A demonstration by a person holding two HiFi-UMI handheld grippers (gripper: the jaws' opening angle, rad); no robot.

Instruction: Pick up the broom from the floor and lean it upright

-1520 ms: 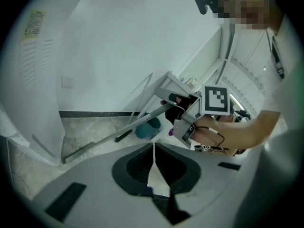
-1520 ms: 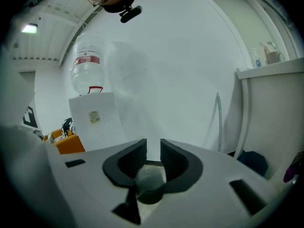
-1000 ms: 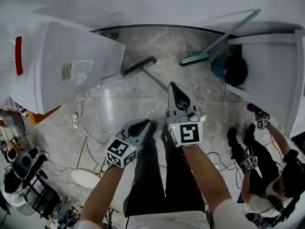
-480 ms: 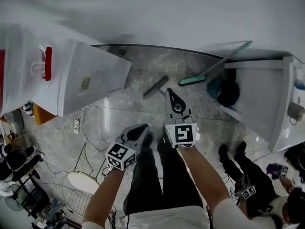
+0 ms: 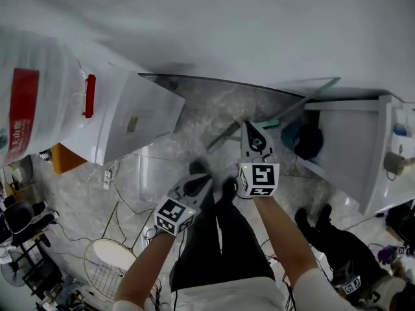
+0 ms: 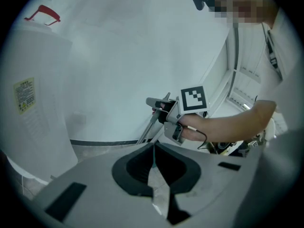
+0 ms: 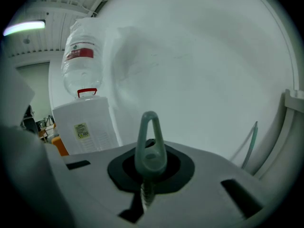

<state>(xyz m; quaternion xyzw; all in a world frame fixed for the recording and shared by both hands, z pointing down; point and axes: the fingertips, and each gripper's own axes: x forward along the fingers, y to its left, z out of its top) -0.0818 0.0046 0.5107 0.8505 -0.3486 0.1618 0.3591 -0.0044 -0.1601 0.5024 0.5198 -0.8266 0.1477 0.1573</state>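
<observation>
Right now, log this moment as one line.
right claw: shut on broom handle near its loop end | left claw: shut, empty | broom: slanted, head toward floor, not yet leaned upright

open floor [image 5: 201, 112] between water dispenser [image 5: 123, 122] and white cabinet [image 5: 350, 141], wall [image 5: 227, 31] ahead, teal mop [image 5: 311, 96] in corner

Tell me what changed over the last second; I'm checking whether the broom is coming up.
The right tool, shut on the end of the broom, has risen, and the broom's head has drawn in from the water dispenser toward the person's feet. Unchanged: the grip, the empty left tool, the teal broom in the corner.
</observation>
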